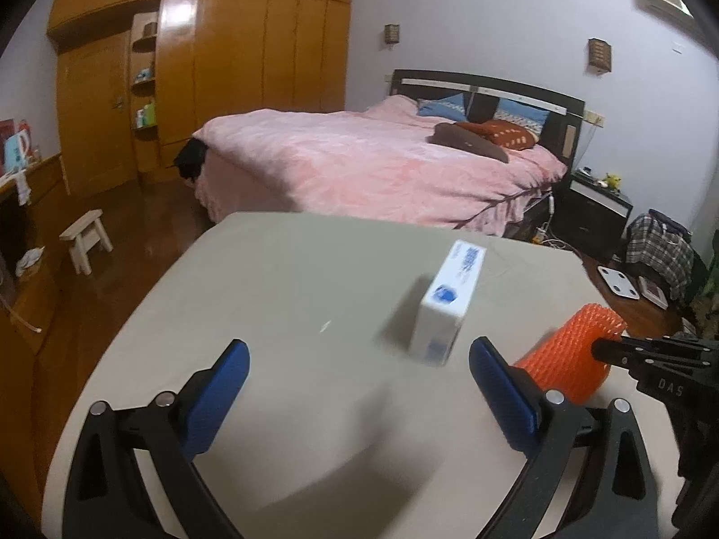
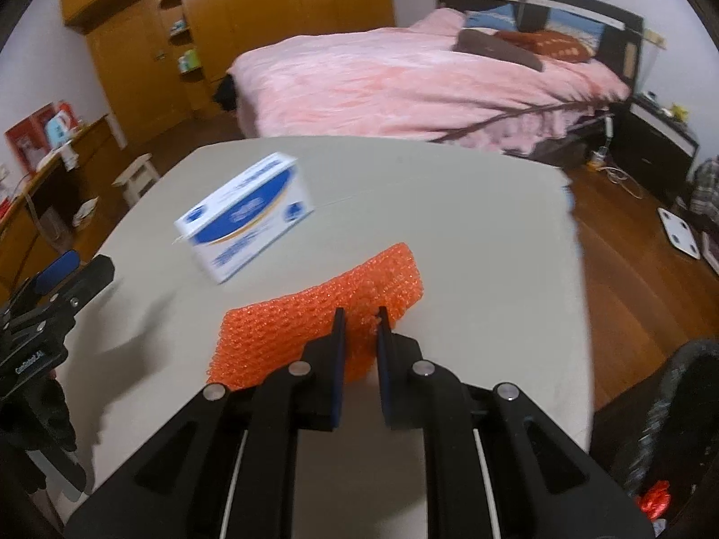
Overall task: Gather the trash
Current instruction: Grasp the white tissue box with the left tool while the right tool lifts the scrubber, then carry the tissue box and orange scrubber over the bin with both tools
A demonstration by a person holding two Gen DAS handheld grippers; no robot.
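Table [image 2: 494, 233]: pale, rounded corners; bare surface open ahead of both grippers and to the right of the right one, as far as the right edge. Far edge lies beyond the box, with a pink bed [image 2: 404, 76] behind it.

Orange foam net [image 2: 314, 319]: mesh sleeve, bright orange, knobbly lattice texture, squashed partly flat. Long axis runs from near-left to far-right ahead of the right gripper [image 2: 359, 319], whose blue-padded jaws are pinched together on its near edge. In the left wrist view it shows as a tube [image 1: 570, 350] with its open end facing up and away, just right of the left gripper's right finger.

White and blue box [image 1: 449, 301]: carton, long axis pointing away, ahead of the left gripper [image 1: 359, 359] and slightly right.

Left gripper: jaws wide apart, nothing between them.

Black bin liner [image 2: 674, 404]: low to the right of the right gripper, off the table's edge.
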